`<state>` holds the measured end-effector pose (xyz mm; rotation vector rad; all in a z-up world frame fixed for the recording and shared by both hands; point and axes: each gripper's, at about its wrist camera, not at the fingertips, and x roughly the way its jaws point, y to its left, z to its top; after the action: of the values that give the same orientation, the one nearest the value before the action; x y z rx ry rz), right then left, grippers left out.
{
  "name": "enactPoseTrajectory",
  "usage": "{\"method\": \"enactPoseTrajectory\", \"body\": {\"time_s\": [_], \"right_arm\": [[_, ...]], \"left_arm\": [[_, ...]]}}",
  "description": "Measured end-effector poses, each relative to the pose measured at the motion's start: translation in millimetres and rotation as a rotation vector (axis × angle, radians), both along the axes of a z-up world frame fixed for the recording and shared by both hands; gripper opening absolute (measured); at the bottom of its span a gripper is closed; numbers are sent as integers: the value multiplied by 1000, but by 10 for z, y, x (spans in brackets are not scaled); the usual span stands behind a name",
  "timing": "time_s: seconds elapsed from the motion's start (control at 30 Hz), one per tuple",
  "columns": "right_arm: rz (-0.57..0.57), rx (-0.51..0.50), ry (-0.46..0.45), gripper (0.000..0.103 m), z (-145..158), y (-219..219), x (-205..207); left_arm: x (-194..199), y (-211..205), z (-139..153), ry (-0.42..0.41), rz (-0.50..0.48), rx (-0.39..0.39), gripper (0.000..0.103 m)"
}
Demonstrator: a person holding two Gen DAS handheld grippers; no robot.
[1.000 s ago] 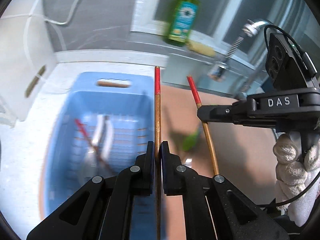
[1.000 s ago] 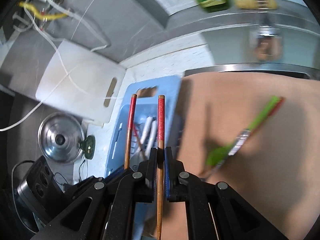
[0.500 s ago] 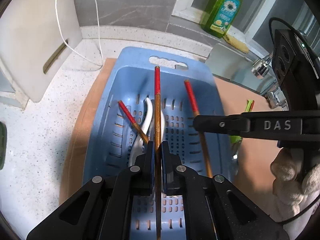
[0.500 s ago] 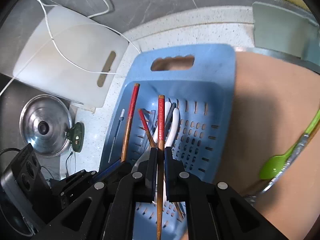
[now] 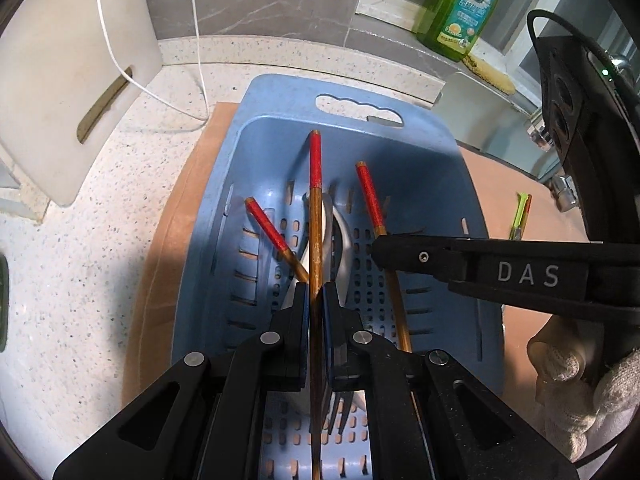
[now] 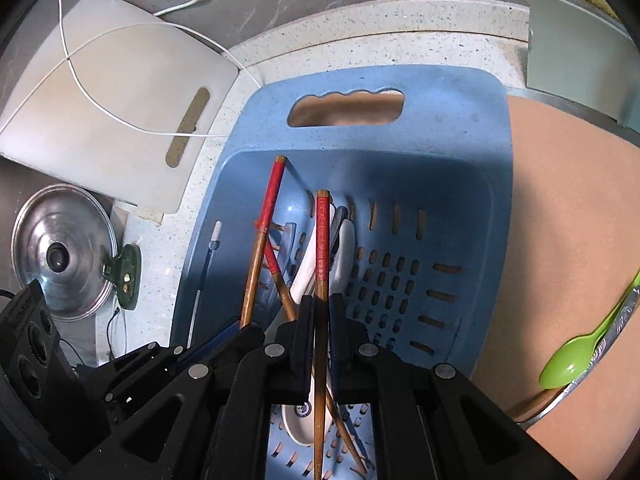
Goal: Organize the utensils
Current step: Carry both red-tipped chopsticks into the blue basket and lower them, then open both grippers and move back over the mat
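1. Holding one red-tipped chopstick each, both grippers hang over the blue basket (image 5: 448,152) on the worktop (image 5: 80,280).
2. Left gripper (image 5: 316,300) is clamped tight on its chopstick (image 5: 315,216); right gripper (image 6: 322,312) is clamped likewise on its chopstick (image 6: 322,240).
3. Each stick runs lengthwise along its gripper, red end pointing toward the basket's handle end.
4. Another chopstick (image 5: 268,228) and white spoons (image 6: 308,276) lie directly beneath, so release looks like a short drop.
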<state>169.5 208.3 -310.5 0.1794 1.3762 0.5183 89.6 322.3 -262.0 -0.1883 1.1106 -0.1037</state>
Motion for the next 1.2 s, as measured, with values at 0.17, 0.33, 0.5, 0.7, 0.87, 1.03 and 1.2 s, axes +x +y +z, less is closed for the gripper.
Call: {"method": "enactPoseTrajectory", "body": {"time_s": [0.17, 0.33, 0.5, 0.7, 0.87, 1.03, 1.2], "right_arm": [[4, 5, 16, 6, -34, 34, 15], [4, 0, 19, 6, -67, 63, 8], [11, -6, 38, 6, -121, 123, 9], [24, -19, 40, 6, -155, 166, 32], [27, -24, 47, 7, -155, 178, 43], [29, -12, 54, 8, -139, 153, 32], [24, 37, 53, 15, -40, 40, 18]], "left_arm": [[-6, 14, -29, 10, -3, 5, 5], [-26, 35, -56, 18, 2, 7, 5], [-53, 64, -84, 30, 15, 7, 5], [-71, 75, -99, 37, 21, 11, 6], [-63, 52, -102, 41, 22, 18, 7], [-59, 38, -90, 41, 28, 26, 10], [-86, 48, -25, 29, 42, 35, 12]]}}
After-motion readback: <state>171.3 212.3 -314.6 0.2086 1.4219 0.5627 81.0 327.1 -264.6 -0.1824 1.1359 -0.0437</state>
